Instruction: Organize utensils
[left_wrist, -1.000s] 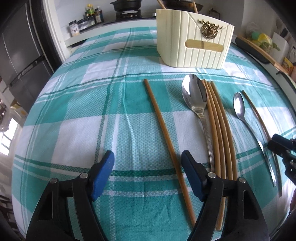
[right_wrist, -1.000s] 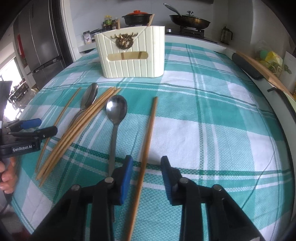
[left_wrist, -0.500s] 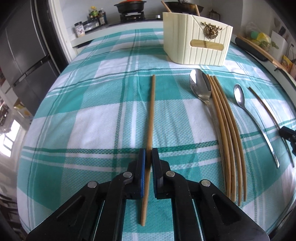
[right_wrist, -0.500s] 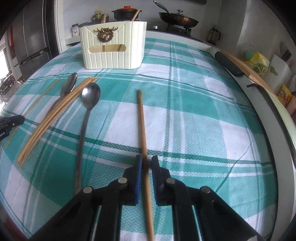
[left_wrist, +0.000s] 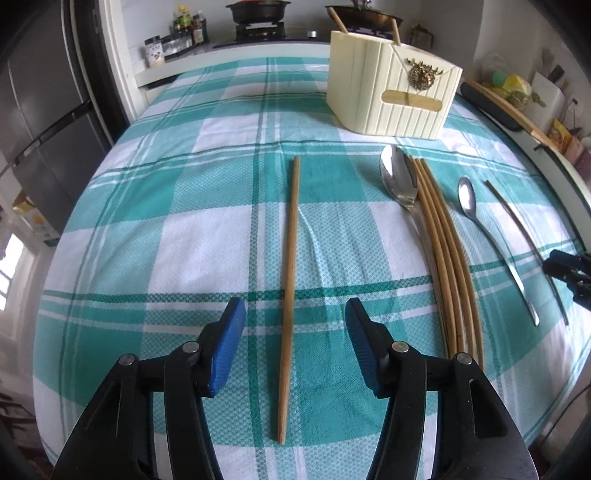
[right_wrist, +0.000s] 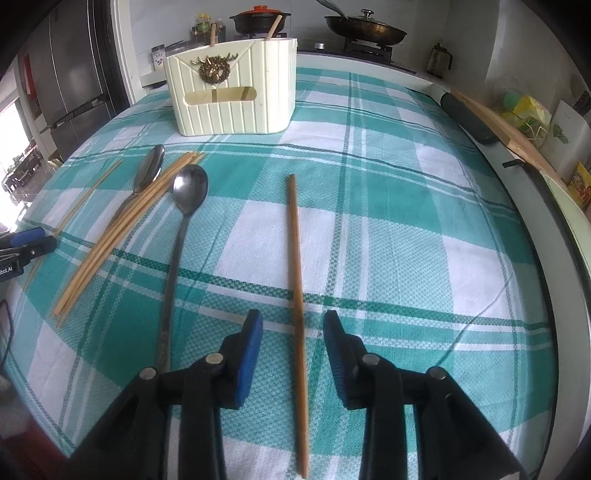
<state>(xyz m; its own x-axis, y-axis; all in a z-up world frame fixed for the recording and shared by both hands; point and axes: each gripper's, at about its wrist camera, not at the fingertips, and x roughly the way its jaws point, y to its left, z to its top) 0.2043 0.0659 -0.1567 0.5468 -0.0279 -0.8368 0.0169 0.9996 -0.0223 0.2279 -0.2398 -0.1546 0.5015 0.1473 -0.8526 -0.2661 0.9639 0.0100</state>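
The left gripper (left_wrist: 293, 332), black with blue pads, has its jaws opening wide, and a long brown wooden chopstick (left_wrist: 289, 280) lies flat on the cloth between them, touched by neither pad. The right gripper (right_wrist: 293, 338), of the same build, has its jaws opening too, less wide, with a second brown wooden chopstick (right_wrist: 297, 295) lying loose between its pads. Both chopsticks point roughly toward the cream ribbed utensil holder (left_wrist: 391, 96) with a brass ornament on its front, which stands upright at the far end of the teal and white checked tablecloth (left_wrist: 184, 206) and holds two wooden sticks. Nearer than the holder, in the left wrist view, a large steel spoon (left_wrist: 400, 184) lies touching a bundle of pale bamboo chopsticks (left_wrist: 448, 258); beside these lie a smaller steel spoon (left_wrist: 476, 214) and one more thin stick (left_wrist: 517, 221). Beyond the holder stand a stove, black pots and dark bottles.
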